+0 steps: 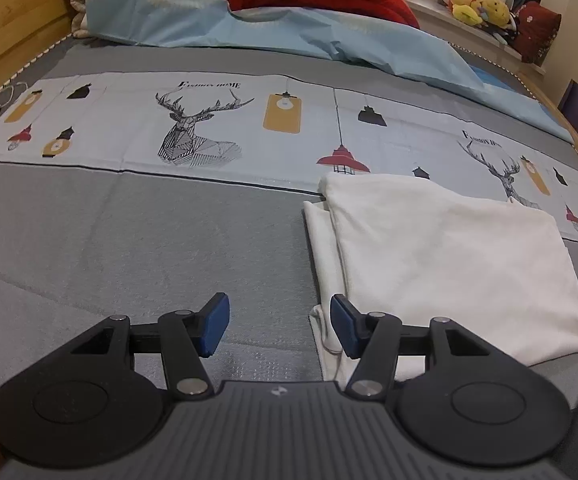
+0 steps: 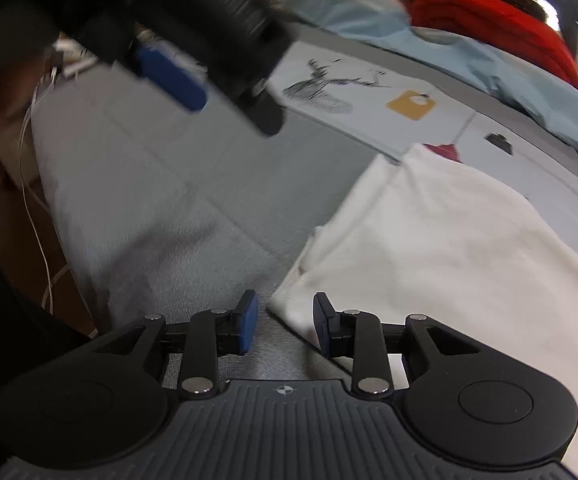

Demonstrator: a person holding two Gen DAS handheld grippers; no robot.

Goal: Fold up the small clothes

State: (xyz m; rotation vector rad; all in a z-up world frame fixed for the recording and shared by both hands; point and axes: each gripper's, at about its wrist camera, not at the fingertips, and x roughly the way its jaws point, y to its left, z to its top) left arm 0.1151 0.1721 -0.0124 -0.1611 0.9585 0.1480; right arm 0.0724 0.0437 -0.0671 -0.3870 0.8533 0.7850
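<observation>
Both tongs gape empty over the grey bed: right tongs (image 2: 285, 326) straddle the near corner of the folded white garment (image 2: 449, 248), left tongs (image 1: 279, 326) just beside its left edge at lower centre.

Left tool (image 1: 280, 326): you hold it angled downward, jaws parted, nothing between the pads.
Right tool (image 2: 285, 324): angled downward, jaws parted narrower, nothing gripped.
</observation>
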